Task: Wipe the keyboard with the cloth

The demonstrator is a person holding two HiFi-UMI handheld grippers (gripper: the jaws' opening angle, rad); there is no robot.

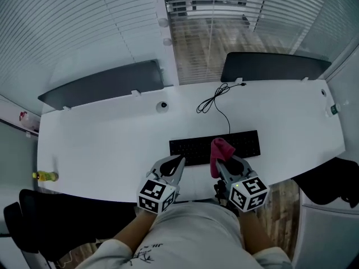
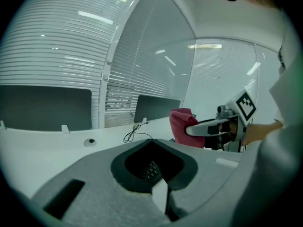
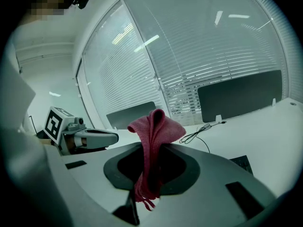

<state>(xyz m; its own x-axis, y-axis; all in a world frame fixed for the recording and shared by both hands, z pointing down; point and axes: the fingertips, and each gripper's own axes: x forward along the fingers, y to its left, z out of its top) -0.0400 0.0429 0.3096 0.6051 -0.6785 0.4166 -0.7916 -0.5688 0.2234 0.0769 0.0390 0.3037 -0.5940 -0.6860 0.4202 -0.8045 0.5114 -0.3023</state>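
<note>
A black keyboard (image 1: 193, 149) lies on the white desk (image 1: 101, 144) near its front edge. My right gripper (image 1: 221, 165) hovers over the keyboard's front edge, shut on a pink cloth (image 1: 221, 148) that stands bunched above the jaws. In the right gripper view the cloth (image 3: 154, 136) is pinched in the gripper (image 3: 154, 149) and droops below. My left gripper (image 1: 180, 161) is at the keyboard's left front, jaws together and holding nothing. In the left gripper view that gripper (image 2: 152, 143) has keys (image 2: 150, 170) showing through its gap.
The keyboard's black cable (image 1: 216, 100) curls toward the desk's back. A round grommet (image 1: 162, 106) sits behind the keyboard. Dark divider panels (image 1: 104, 83) line the far edge. A yellow bottle (image 1: 46, 176) stands at the left edge, a black chair (image 1: 33, 217) below it.
</note>
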